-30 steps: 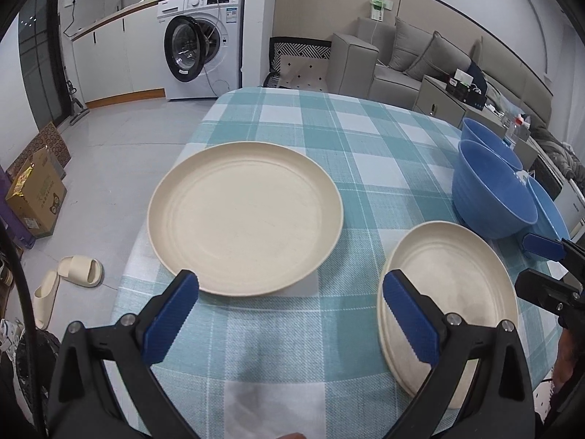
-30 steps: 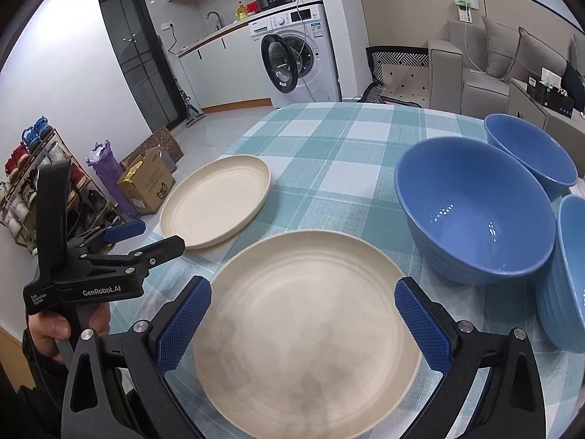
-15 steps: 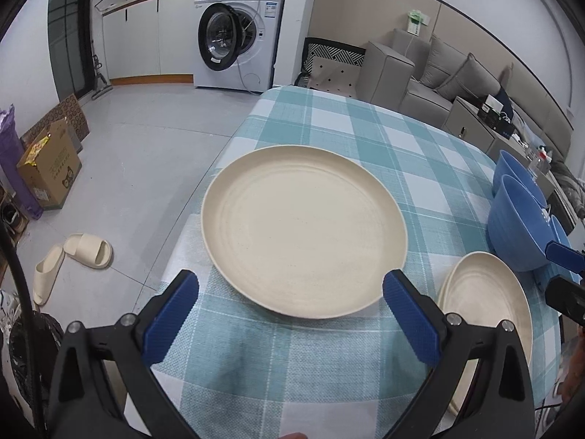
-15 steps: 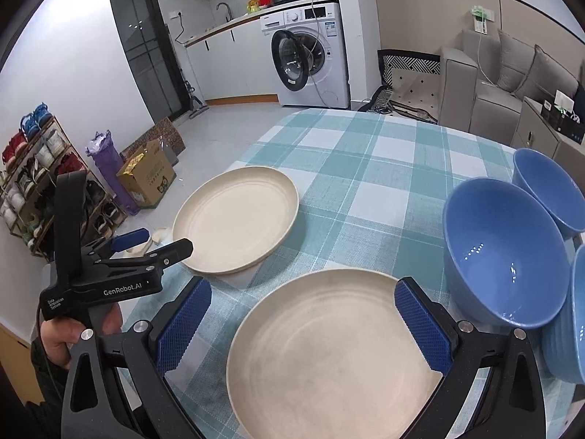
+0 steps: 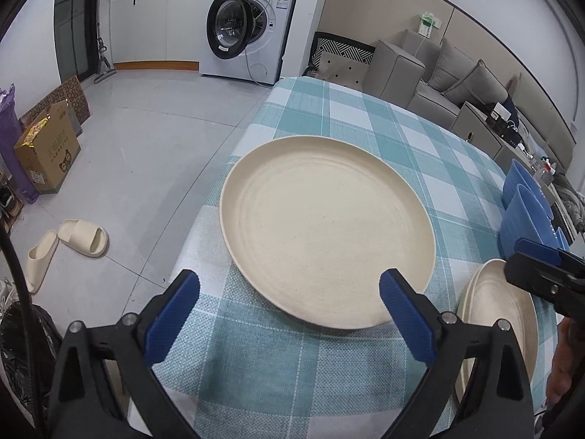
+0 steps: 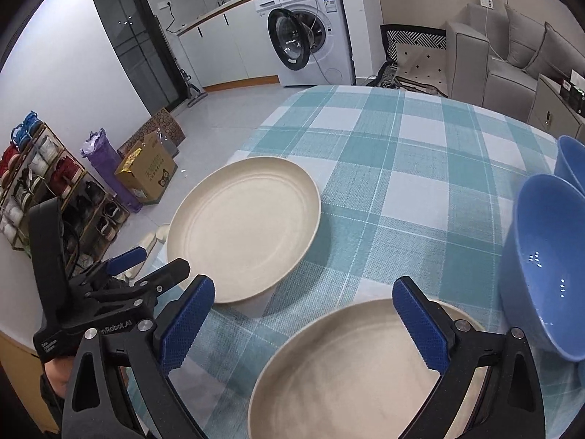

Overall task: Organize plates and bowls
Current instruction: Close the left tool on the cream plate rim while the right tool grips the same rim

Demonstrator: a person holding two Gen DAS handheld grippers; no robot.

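Note:
A single cream plate (image 5: 325,226) lies near the table's left edge, also in the right wrist view (image 6: 241,226). My left gripper (image 5: 289,311) is open and empty, its fingers either side of that plate's near rim. A stack of cream plates (image 6: 358,369) lies at the front right; it also shows in the left wrist view (image 5: 493,314). My right gripper (image 6: 303,322) is open and empty above the stack's near part. Blue bowls (image 6: 544,274) stand at the right, seen also in the left wrist view (image 5: 523,216).
The table has a teal checked cloth (image 5: 365,117); its left edge drops to the floor close to the single plate. Slippers (image 5: 73,237), a cardboard box (image 5: 44,150) and a washing machine (image 5: 248,25) are on the floor side. A sofa (image 5: 457,84) is behind.
Both grippers have swung left. The single plate is now centred in the left view and larger. In the right view the stack and bowls have slid right and down.

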